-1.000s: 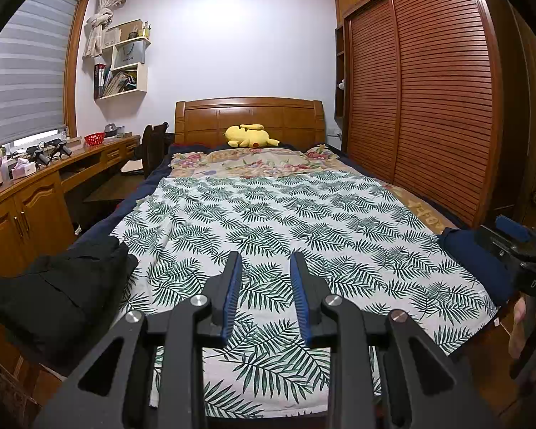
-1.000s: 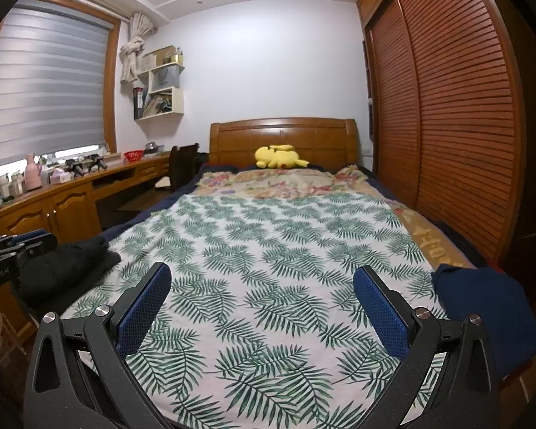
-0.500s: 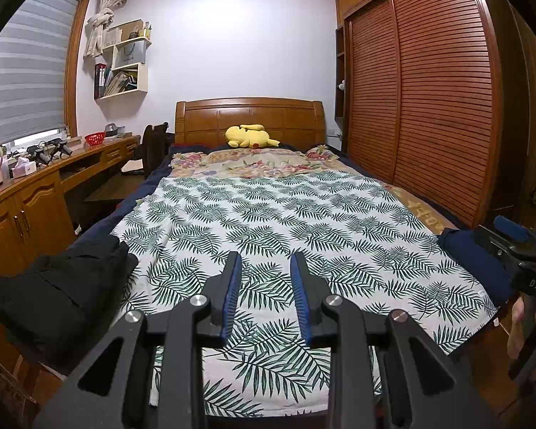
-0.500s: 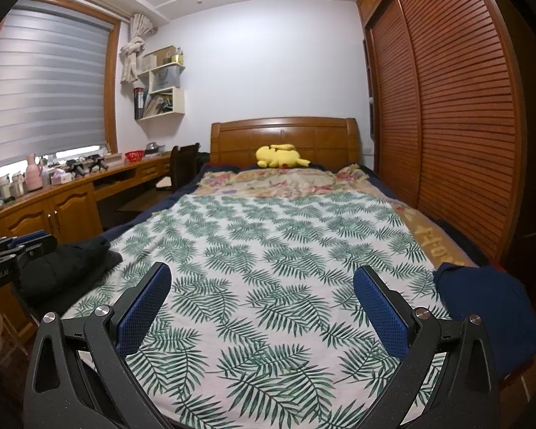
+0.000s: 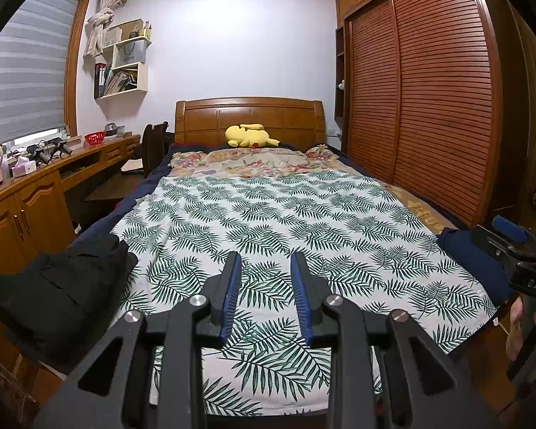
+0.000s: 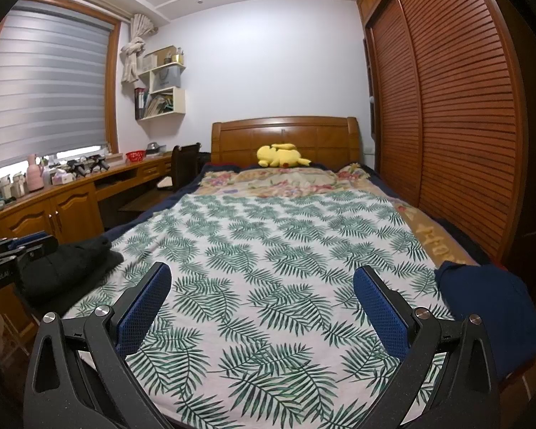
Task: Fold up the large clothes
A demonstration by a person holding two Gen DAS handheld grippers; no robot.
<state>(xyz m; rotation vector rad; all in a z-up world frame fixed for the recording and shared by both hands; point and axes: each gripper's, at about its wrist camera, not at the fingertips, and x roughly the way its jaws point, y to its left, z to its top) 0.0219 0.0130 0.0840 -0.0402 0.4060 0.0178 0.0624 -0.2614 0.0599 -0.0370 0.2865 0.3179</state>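
A black garment (image 5: 57,293) lies bunched at the bed's near left corner; it also shows in the right wrist view (image 6: 68,268). A dark blue garment (image 5: 475,264) lies at the near right corner, also in the right wrist view (image 6: 489,307). My left gripper (image 5: 264,268) hovers above the foot of the bed, jaws part open with a narrow gap, empty. My right gripper (image 6: 261,279) hovers there too, wide open and empty. Each gripper shows at the edge of the other's view.
The bed carries a white sheet with green leaf print (image 6: 268,257) and a yellow plush toy (image 6: 280,155) at the headboard. A wooden desk with cabinets (image 6: 64,200) and a chair (image 6: 184,164) run along the left. Slatted wardrobe doors (image 6: 446,125) stand right.
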